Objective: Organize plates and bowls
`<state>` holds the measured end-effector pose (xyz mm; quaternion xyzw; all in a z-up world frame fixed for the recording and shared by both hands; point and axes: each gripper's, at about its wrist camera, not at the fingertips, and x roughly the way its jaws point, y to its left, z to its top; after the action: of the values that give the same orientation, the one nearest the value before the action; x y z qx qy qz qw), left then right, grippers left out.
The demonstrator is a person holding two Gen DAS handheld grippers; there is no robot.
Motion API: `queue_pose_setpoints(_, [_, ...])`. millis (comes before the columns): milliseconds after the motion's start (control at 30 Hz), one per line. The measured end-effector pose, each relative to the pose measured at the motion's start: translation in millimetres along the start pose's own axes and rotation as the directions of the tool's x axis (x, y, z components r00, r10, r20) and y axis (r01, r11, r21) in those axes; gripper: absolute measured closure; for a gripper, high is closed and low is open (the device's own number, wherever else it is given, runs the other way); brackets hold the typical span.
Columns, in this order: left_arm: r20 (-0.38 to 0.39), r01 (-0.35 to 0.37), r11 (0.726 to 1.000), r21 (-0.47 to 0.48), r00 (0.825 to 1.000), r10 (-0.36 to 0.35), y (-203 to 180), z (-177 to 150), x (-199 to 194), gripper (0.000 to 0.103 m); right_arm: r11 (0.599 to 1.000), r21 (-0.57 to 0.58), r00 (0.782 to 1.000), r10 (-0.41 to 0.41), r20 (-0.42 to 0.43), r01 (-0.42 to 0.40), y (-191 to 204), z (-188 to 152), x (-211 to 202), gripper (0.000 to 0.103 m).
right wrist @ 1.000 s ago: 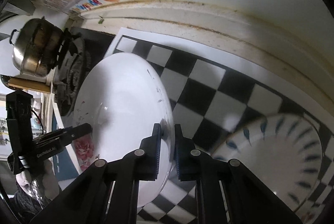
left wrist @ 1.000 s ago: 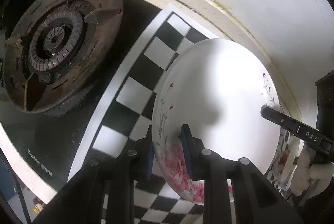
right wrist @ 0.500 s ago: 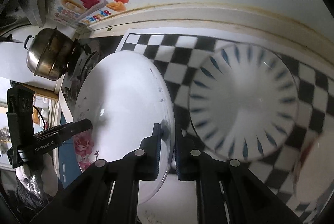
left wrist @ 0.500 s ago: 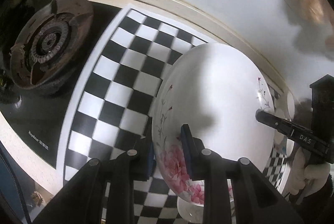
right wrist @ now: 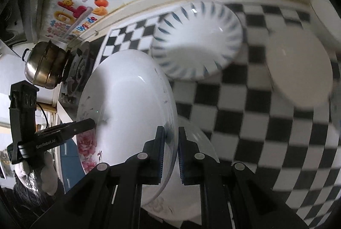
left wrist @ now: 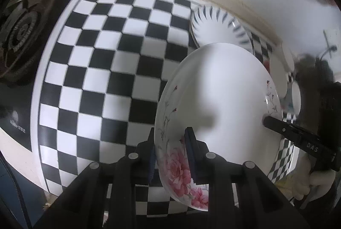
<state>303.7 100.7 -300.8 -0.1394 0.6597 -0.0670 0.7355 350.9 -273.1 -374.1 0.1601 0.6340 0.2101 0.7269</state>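
- Both hands have carried the floral plate point(left wrist: 221, 101) sideways since the earlier frames, away from the gas burner point(left wrist: 19, 35) end of the checkered surface point(left wrist: 102, 62) and toward the end where the other dishes sit.
- At this moment the plate hangs tilted above the surface, held at opposite rims: the left gripper point(left wrist: 170, 150) has its jaws nearly shut on the rose-printed edge, and the right gripper point(right wrist: 171, 150) has its jaws nearly shut on the far edge.
- A blue-striped plate point(right wrist: 198, 37) lies by the surface's back edge, and a plain white dish point(right wrist: 298, 71) lies near it.
- To do this step well, I judge both hands should travel together, level the plate over its stack, then lower before releasing.
- Motion blur smears the white dish, so its shape is uncertain.
- Another pale dish shows under the held plate in the right view; whether it touches is unclear.
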Motion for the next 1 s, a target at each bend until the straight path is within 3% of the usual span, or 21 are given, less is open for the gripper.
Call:
queue_pose_setpoints(367, [-0.113,-0.030,0.997,0.067,0.993,0.037,-11,-21,40,0.080,0.997,0.082,0.999,0.000,-0.033,0.003,-32,-60,13,0.090])
queue_pose_setpoints(1000, [-0.137,-0.083,0.989,0.125,0.985,0.100,-25,-22,60,0.079,0.995,0.093,0.992,-0.028,-0.119,0.039,-41,-77,31,0.089])
